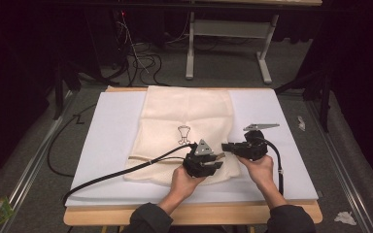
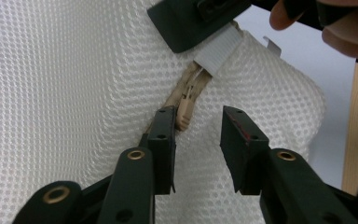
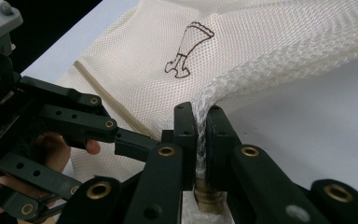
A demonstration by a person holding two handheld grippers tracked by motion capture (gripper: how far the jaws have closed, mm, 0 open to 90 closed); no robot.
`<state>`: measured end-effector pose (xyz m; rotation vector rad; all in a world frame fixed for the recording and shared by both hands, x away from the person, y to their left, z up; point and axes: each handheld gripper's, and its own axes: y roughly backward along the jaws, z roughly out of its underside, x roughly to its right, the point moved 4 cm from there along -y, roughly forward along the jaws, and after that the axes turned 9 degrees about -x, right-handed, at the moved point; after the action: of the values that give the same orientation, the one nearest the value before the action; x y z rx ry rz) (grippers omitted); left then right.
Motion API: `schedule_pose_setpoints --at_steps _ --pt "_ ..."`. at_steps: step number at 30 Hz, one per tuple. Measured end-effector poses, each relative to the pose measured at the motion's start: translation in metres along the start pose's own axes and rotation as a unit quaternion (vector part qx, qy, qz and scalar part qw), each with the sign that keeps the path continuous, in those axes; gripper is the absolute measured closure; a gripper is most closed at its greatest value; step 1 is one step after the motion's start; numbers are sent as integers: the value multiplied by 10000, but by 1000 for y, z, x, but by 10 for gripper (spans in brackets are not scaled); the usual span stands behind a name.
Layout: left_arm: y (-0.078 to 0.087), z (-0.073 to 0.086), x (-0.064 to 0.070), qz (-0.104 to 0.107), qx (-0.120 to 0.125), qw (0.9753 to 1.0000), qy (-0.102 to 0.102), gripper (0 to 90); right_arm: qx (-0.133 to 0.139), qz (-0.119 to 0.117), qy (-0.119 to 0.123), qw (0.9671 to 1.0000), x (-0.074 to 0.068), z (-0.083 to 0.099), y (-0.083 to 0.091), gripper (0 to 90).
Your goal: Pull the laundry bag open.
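A cream mesh bag (image 1: 187, 131) lies flat on a white pad (image 1: 107, 145) covering the wooden table (image 1: 87, 217), reaching from the pad's 12 o'clock edge down toward 6. A small dark emblem (image 1: 184, 134) is printed near its middle. At the bag's 5 o'clock corner, the right gripper (image 3: 200, 140) is clamped on a bunched fold of the mesh. The left gripper (image 2: 196, 140) sits just beside it at 9 o'clock, jaws spread apart over the beige zipper pull (image 2: 185, 109), seemingly not touching it. 2 hands hold the grippers, and a black cable (image 1: 126, 171) trails toward 8 o'clock.
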<state>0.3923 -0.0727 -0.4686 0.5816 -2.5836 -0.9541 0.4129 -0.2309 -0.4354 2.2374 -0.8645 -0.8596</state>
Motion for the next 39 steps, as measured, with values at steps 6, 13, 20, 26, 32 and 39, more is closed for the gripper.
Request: schedule_pose_setpoints --at_steps 6,13,20,26,32,39 --pt "-1 -2 0 8 33 10000 58 741 -11 -13 -2 10000 -1 0 0 865" --pt "-1 -2 -2 5 -34 10000 40 838 -24 -15 1 10000 -1 0 -1 864" --pt "1 -2 -2 43 -64 10000 -25 864 -60 34 75 9999 0 1 0 864" --pt "5 0 -1 -38 -151 9997 -169 868 -73 22 61 10000 2 5 0 864" --pt "7 1 -2 -50 -195 9996 -215 870 -68 30 90 9999 3 6 1 864" --pt "9 1 -2 -43 -216 9995 -246 870 -64 6 75 10000 5 8 1 865"
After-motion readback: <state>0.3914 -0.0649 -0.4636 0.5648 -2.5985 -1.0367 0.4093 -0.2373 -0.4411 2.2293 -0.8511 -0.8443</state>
